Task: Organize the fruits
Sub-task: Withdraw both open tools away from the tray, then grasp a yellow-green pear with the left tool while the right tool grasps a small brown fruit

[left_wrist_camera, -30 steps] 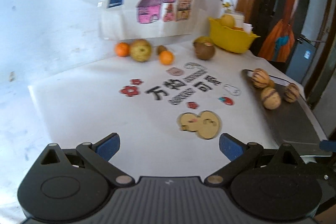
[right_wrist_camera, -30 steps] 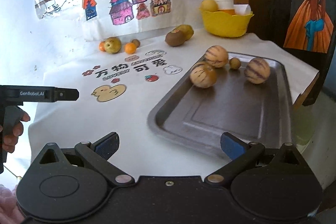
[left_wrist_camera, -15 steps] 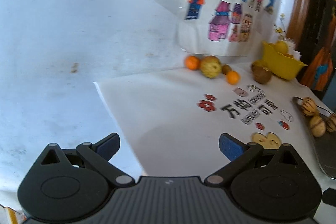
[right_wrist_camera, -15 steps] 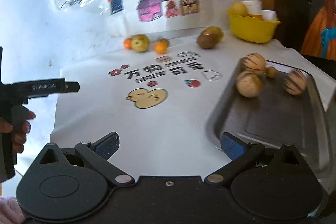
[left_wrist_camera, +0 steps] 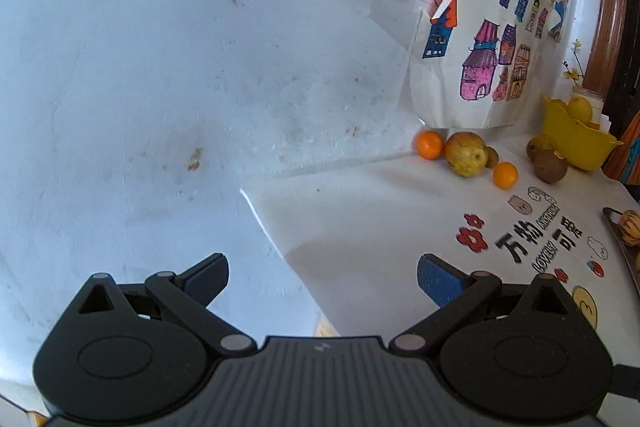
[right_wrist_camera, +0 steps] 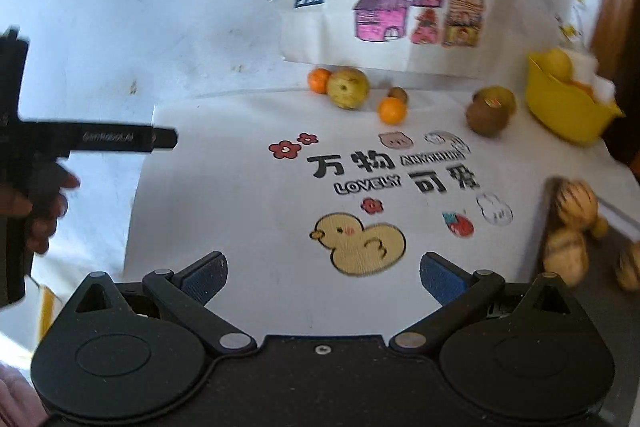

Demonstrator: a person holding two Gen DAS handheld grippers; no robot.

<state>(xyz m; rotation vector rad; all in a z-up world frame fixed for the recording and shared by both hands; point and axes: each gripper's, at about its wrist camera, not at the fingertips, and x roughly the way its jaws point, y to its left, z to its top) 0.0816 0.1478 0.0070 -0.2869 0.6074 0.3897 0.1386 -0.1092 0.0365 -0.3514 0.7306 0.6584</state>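
Note:
Loose fruit lies at the back of the white cloth by the wall: two oranges [right_wrist_camera: 319, 80] [right_wrist_camera: 392, 110], a yellow-green apple [right_wrist_camera: 347, 87], a small kiwi [right_wrist_camera: 398, 94] and two brown-green fruits [right_wrist_camera: 487, 116]. Striped melons [right_wrist_camera: 575, 203] sit on a metal tray [right_wrist_camera: 604, 267] at the right. My right gripper [right_wrist_camera: 323, 273] is open and empty above the duck print. My left gripper [left_wrist_camera: 322, 277] is open and empty at the cloth's left edge; the fruit shows at its far right, such as the apple [left_wrist_camera: 466, 153].
A yellow bowl [right_wrist_camera: 565, 111] with fruit stands at the back right. Drawings hang on the white wall [left_wrist_camera: 160, 67]. The left hand-held gripper body [right_wrist_camera: 80, 143] shows at the left of the right wrist view. The cloth's left corner [left_wrist_camera: 244, 191] meets the wall.
Both grippers have swung left. The tray has slid to the right edge of both views, and the left view now faces mostly wall. Both stay open and empty.

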